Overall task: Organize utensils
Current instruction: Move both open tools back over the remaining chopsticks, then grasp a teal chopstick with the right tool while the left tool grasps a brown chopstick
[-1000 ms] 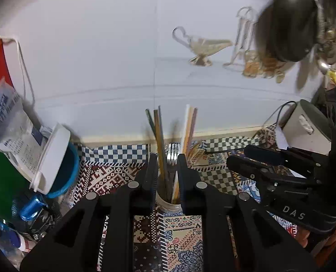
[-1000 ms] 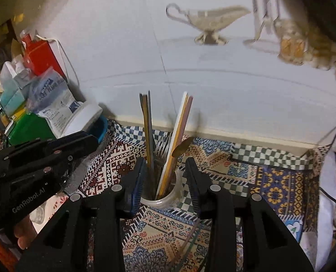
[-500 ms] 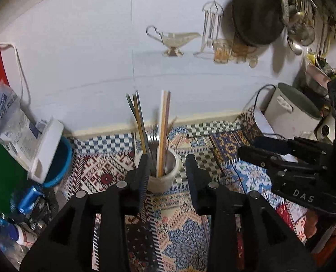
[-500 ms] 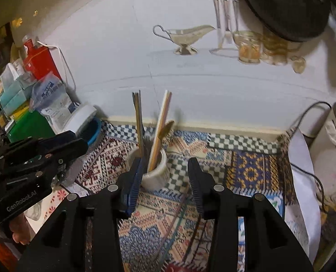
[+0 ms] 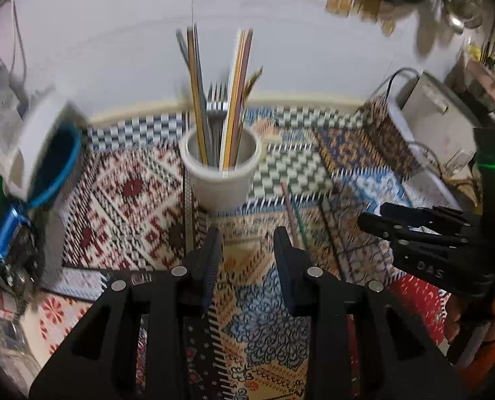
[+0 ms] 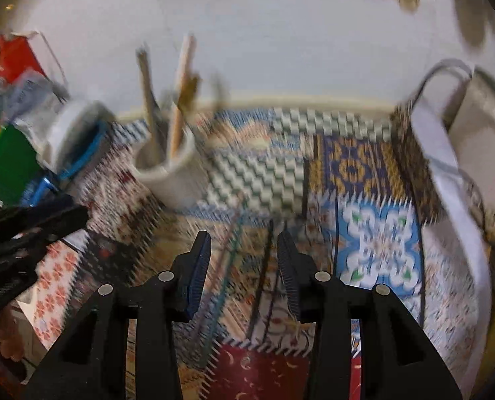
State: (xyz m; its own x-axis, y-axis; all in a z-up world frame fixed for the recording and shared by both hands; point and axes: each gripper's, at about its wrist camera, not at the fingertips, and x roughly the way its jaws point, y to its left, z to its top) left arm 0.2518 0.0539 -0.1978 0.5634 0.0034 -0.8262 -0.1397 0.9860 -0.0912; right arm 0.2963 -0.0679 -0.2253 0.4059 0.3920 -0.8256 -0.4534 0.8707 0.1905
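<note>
Faintly, "DAS" marks the right gripper (image 5: 369, 218).

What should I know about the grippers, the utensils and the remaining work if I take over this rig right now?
Left gripper: open, empty, jaws just widened, nothing between them.
Right gripper: open, empty, above the loose chopsticks.
White cup stands upright on the patterned mat, already holding chopsticks, forks and other utensils.
Left: a few loose chopsticks lie on the mat in front of the cup, to its right; they probably go in next.
</note>
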